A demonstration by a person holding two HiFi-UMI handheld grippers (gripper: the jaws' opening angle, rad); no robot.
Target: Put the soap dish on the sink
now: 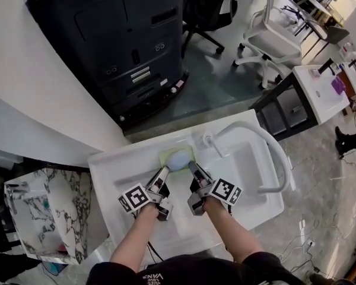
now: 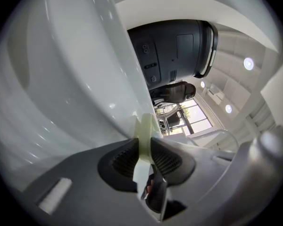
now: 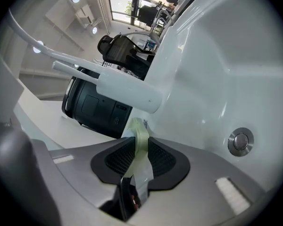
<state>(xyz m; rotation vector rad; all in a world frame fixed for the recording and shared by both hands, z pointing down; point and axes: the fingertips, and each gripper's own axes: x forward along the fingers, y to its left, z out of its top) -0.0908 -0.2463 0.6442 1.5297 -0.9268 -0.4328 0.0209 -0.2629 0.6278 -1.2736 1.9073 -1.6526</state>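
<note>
- The left gripper is clenched on the left rim of the soap dish. In the left gripper view, the thin pale green rim is seen pinched between the two dark ribbed pads of the left gripper, with only a narrow gap kept by the rim itself.
- The right gripper is likewise clamped on the right rim of the dish. In the right gripper view, the same pale green edge is pressed between the pads of the right gripper.
- The soap dish is thus grasped from both sides, and a pale bluish-white soap is seen lying in it.
- The dish is held at the far edge of the white sink, just left of the base of the white curved faucet. Whether its underside touches the ledge cannot be told.
- Both grippers are reached in from the near side, with their marker cubes near the person and the jaws pointed away.
- A round metal drain button is seen in the basin wall in the right gripper view.
- A dark machine is stood on the floor beyond the sink, a marbled box is placed to the left, and a white office chair is seen far right.
</note>
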